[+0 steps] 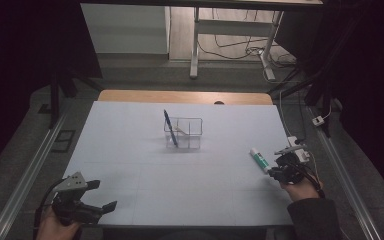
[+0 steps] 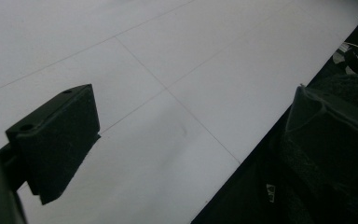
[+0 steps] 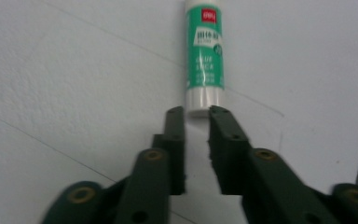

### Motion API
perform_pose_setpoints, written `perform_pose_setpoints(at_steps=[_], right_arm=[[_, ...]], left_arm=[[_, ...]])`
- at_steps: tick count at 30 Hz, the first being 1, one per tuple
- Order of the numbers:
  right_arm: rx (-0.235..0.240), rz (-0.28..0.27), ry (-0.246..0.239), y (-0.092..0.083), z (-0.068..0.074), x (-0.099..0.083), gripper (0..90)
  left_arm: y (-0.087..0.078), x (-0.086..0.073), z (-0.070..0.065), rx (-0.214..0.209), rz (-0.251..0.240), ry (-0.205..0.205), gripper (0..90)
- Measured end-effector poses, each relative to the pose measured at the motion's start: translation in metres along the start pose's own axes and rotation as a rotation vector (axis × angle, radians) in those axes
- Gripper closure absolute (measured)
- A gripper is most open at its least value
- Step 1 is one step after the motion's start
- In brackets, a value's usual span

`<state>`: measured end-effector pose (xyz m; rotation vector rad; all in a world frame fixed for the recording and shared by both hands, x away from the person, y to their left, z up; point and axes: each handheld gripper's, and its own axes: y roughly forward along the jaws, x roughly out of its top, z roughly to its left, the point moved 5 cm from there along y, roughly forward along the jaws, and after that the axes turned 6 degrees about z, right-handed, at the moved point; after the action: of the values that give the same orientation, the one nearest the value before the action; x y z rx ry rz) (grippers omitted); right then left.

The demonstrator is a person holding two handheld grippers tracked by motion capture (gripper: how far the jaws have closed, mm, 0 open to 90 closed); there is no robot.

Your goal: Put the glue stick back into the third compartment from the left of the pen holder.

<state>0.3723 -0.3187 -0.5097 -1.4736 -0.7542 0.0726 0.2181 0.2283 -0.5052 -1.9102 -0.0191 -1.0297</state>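
Where the white sheet (image 1: 180,175) covers the table, its surface is matte, faintly grained and crossed by thin seam lines. The glue stick (image 1: 259,159) lies flat at 3 o'clock on the sheet, well apart from the clear box (image 1: 183,133) near centre. The stick is a smooth cylinder, green-labelled with white ends; its label text is too blurred to read in the right gripper view. There the right gripper (image 3: 196,112) has its dark, bolted jaws a narrow gap apart, tips at the stick's (image 3: 205,56) near white end, nothing pinched between them; whether the tips touch it cannot be told. The high view shows that gripper (image 1: 272,172) as a dim cluster at 4 o'clock. The box is a transparent, partitioned rectangle holding a blue pen (image 1: 170,127) that leans toward 11 o'clock. The left gripper (image 1: 105,195) sits at 7 o'clock, jaws wide and empty; its own view cuts off one blocky, foam-textured jaw at the right edge.
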Motion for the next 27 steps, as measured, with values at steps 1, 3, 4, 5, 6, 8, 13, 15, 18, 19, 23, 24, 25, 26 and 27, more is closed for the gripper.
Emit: perform_pose_setpoints(at_steps=[1,3,4,5,6,8,13,15,18,19,23,24,25,26,27], right_arm=[[-0.002,-0.006,0.003,-0.002,0.0,0.002,63.6],[0.008,-0.017,0.013,-0.002,0.0,0.006,53.5],[0.011,-0.021,0.011,-0.002,0.0,0.008,48.1],[0.023,-0.021,0.018,-0.001,0.0,0.009,43.1],[0.031,-0.027,0.025,0.0,-0.001,0.011,39.1],[0.047,-0.036,0.037,0.001,-0.001,0.015,27.6],[0.05,-0.05,0.04,0.005,-0.001,0.029,8.8],[0.055,-0.059,0.041,0.008,-0.001,0.035,4.3],[0.036,-0.052,0.021,0.013,-0.001,0.042,0.0],[0.023,-0.049,0.004,0.016,-0.002,0.045,0.0],[0.024,-0.044,0.0,0.024,-0.001,0.054,0.0],[0.023,-0.042,-0.001,0.025,-0.002,0.057,0.0],[0.026,-0.042,-0.001,0.027,-0.002,0.058,0.0],[0.025,-0.044,0.0,0.028,-0.002,0.061,0.0],[0.025,-0.044,0.002,0.03,-0.003,0.063,0.0]], left_arm=[[0.0,0.0,0.0,0.0,0.0,0.0,3.0],[0.0,0.0,0.0,-0.001,-0.001,-0.001,3.0],[0.0,0.0,0.0,-0.001,-0.001,-0.001,3.0],[0.0,0.0,0.0,-0.001,-0.002,-0.002,3.0],[0.0,0.0,0.0,-0.001,-0.001,-0.002,3.0],[0.0,0.0,0.0,0.001,0.001,-0.003,2.9],[0.001,0.001,0.0,0.021,0.011,-0.004,2.5],[0.002,0.0,-0.001,0.039,0.031,0.004,2.4],[0.002,0.0,0.0,0.063,0.047,0.007,2.0],[0.002,-0.001,0.0,0.074,0.052,0.007,1.9],[0.003,-0.001,0.0,0.092,0.065,0.008,1.4],[0.003,-0.001,0.0,0.09,0.067,0.009,1.4],[0.003,-0.001,0.001,0.088,0.067,0.009,1.3],[0.003,-0.001,0.001,0.085,0.066,0.007,1.3],[0.003,-0.001,0.001,0.081,0.063,0.005,1.3]])
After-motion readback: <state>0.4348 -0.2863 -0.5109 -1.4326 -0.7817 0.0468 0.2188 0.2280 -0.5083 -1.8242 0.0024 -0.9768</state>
